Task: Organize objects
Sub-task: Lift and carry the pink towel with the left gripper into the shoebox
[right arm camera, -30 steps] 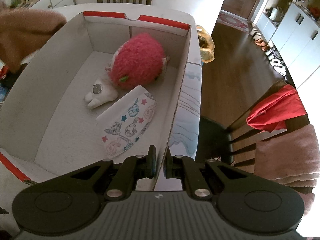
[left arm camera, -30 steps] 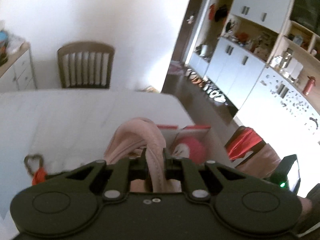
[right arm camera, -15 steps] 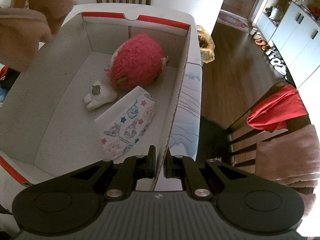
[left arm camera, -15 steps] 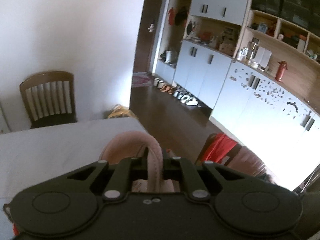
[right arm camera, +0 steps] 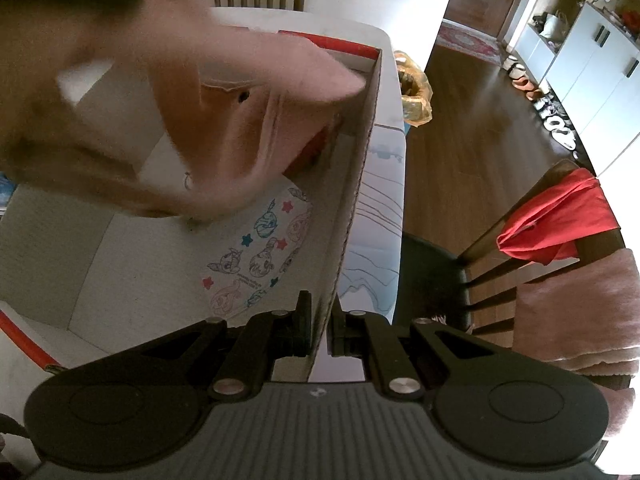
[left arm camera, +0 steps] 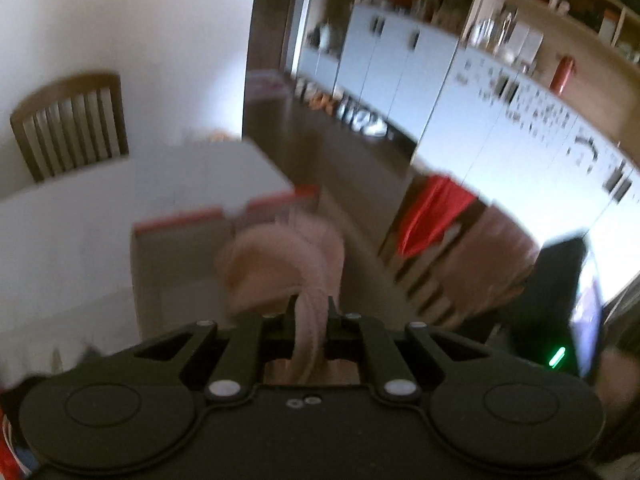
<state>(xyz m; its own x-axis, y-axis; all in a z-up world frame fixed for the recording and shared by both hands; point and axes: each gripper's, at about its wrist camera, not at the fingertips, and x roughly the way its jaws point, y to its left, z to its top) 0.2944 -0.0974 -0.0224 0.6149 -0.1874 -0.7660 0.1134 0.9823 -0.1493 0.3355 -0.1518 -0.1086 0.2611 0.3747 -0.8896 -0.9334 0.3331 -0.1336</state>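
1. The counter [right arm camera: 384, 168] carries everything; a white cloth covers it, and its right edge drops to a dark wood floor.
2. The box [right arm camera: 360, 152], open-topped white cardboard with red trim, sits at the counter's right edge. Its wall looks thin and light, so I judge it would slide or tip if left unheld.
3. The hat [right arm camera: 248, 120], a pink plush thing with a dark eye, hangs blurred over the box's open top. In the left wrist view it dangles over the box's near right corner. It looks soft, limp and light, so it should drop and slump without harm, and a pinch on any fold or strap will do.
4. The pouch [right arm camera: 256, 260], flat and printed with cartoon figures and stars, lies on the box floor against the right wall, partly under the hat. It looks pliable and thin, best taken by an edge.
5. The left claw [left arm camera: 310, 308] is closed on a pink strap of the hat, which runs up between its fingers.
6. The right claw [right arm camera: 318, 312] is clamped on the box's right wall near the near corner, one finger inside and one outside, steadying it.
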